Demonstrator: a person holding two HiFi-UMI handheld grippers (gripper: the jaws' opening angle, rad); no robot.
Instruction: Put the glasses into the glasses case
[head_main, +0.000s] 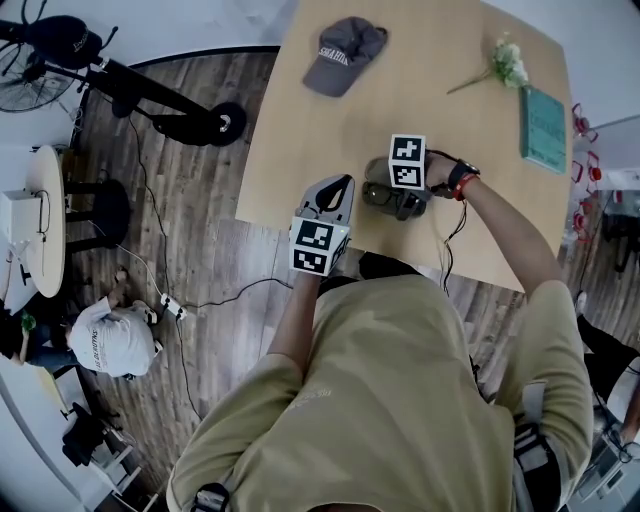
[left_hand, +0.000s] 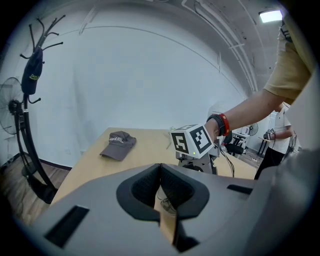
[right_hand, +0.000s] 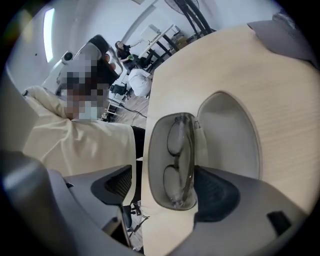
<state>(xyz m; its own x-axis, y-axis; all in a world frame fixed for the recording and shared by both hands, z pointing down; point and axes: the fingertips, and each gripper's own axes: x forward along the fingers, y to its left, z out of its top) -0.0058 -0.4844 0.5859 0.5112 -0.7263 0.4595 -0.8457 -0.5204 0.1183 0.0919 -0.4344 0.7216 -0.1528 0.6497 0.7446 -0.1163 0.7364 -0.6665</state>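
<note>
The grey glasses case (right_hand: 172, 197) lies open on the wooden table (head_main: 300, 140) near its front edge, with its lid (right_hand: 230, 140) folded back. The dark-framed glasses (right_hand: 179, 155) lie folded in the case's lower half. My right gripper (right_hand: 165, 192) hangs right over the case with its jaws wide open. The pads (right_hand: 215, 192) stand off on either side of the case and grip nothing. In the head view the right gripper (head_main: 397, 200) covers most of the case (head_main: 378, 194). My left gripper (head_main: 343, 184) hovers just left of it, shut with nothing in it (left_hand: 160, 172).
A grey cap (head_main: 343, 55) lies at the table's far side, a small flower sprig (head_main: 505, 62) and a teal book (head_main: 543, 128) at its far right. A person (head_main: 110, 340) crouches on the floor at left among cables, near a round side table (head_main: 45, 215).
</note>
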